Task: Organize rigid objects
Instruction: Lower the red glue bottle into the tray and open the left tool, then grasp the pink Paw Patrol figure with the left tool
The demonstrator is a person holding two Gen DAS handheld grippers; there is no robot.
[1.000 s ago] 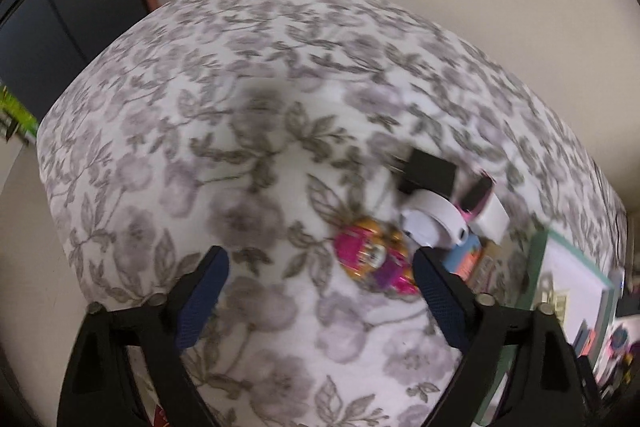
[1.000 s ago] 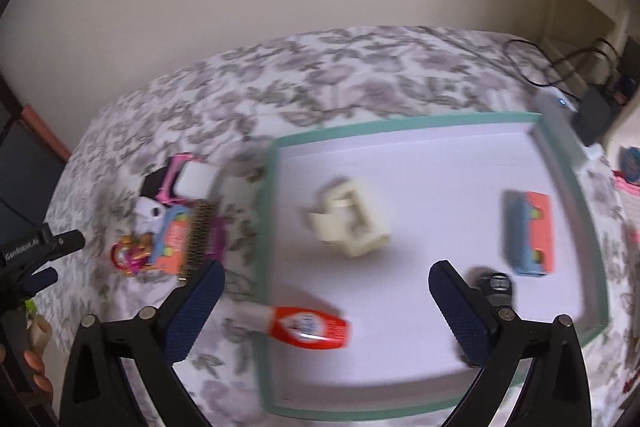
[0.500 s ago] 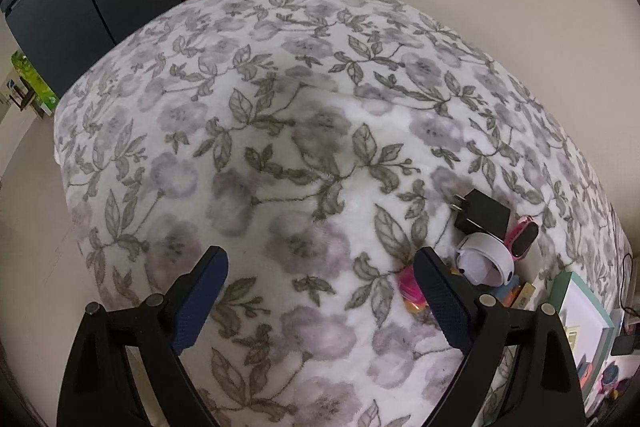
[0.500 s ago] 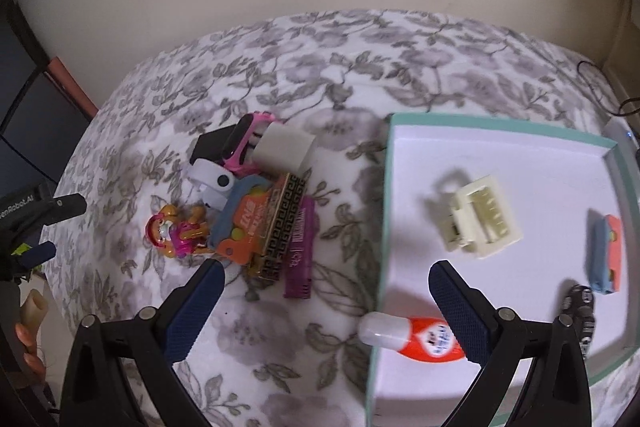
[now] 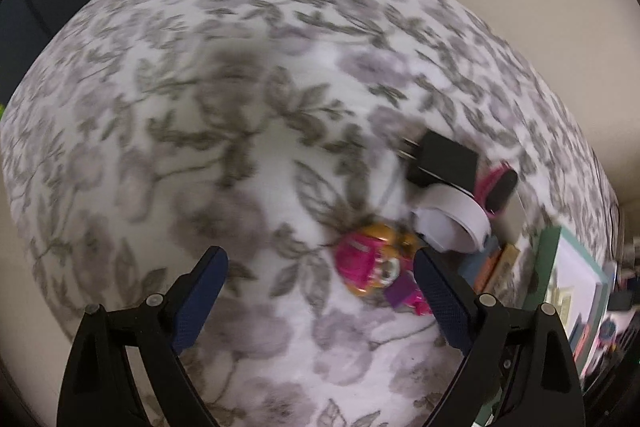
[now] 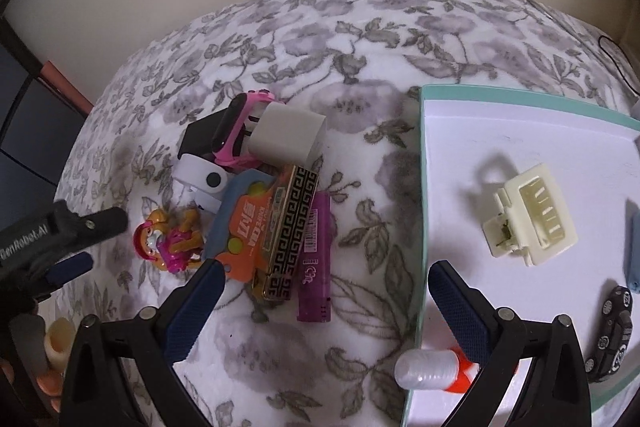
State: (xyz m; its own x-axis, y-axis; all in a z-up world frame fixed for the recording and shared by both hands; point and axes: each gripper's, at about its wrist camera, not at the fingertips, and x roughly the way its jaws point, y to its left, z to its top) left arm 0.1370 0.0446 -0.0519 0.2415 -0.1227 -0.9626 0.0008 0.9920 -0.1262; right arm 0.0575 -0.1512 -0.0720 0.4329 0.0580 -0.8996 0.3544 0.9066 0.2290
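A pile of small items lies on the floral cover: a pink and gold toy figure, a black charger, a white round device, a pink watch, a grey-white block, an orange and blue card, a black and gold patterned bar and a purple lighter. My left gripper hangs open, the toy figure just inside its right finger. My right gripper is open above the lighter's near end. The left gripper's tip shows at the right view's left edge.
A teal-rimmed white tray on the right holds a cream hair clip, a black toy car, a white-capped orange tube and a blue item. A black cable lies beyond it. Dark furniture stands left.
The right view slid left from over the tray to the pile. The left view swung back down toward the pile, so the toy figure again lies by its right finger.
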